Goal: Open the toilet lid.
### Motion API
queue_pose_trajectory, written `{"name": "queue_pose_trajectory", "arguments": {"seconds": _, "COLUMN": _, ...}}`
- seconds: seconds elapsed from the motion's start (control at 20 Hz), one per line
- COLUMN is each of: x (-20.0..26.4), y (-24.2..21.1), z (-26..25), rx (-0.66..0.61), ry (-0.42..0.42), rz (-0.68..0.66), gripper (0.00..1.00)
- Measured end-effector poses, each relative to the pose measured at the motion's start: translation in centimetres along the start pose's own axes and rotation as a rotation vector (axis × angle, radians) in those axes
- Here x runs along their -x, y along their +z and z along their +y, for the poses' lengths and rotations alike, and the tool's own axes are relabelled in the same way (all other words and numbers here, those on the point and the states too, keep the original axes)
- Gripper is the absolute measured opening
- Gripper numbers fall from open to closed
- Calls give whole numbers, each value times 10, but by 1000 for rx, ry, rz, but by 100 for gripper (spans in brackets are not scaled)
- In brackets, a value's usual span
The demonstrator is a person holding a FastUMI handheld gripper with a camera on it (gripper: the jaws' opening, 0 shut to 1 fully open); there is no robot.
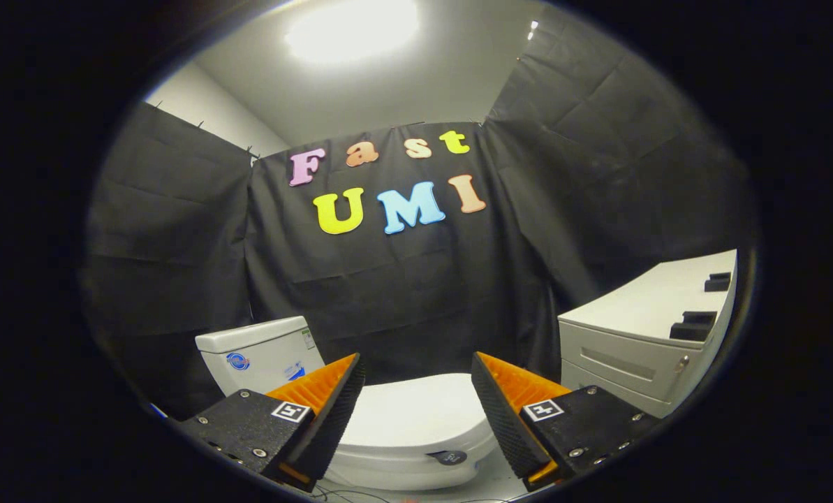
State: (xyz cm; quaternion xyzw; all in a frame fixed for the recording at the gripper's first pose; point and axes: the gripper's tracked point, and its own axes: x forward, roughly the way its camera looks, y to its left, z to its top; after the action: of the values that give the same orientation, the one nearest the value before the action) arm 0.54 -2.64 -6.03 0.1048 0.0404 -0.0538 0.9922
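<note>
A white toilet stands below and ahead of me, its lid (416, 418) lying flat and closed over the bowl. Its tank (259, 353) rises behind the left finger, against the black cloth wall. My gripper (417, 374) hovers above the lid with its fingers spread wide apart and nothing between them; the lid shows through the gap. A small dark round tag (450, 457) sits on the near rim of the toilet, by the right finger.
A white drawer cabinet (639, 335) stands to the right of the toilet, with two black blocks (695, 325) on its top. Black cloth walls close in the booth behind and on both sides. A few thin cables lie on the floor in front of the bowl.
</note>
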Motion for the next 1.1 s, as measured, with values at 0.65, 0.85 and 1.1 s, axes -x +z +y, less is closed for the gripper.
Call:
{"name": "queue_pose_trajectory", "arguments": {"seconds": 0.65, "x": -19, "y": -93, "z": -26, "rx": -336, "ry": -100, "rz": 165, "gripper": 96}}
{"name": "queue_pose_trajectory", "arguments": {"seconds": 0.85, "x": -19, "y": -133, "z": -39, "rx": -361, "ry": -149, "rz": 253, "gripper": 96}}
{"name": "queue_pose_trajectory", "arguments": {"seconds": 1.1, "x": -22, "y": -164, "z": -46, "rx": -518, "ry": -173, "rz": 313, "gripper": 96}}
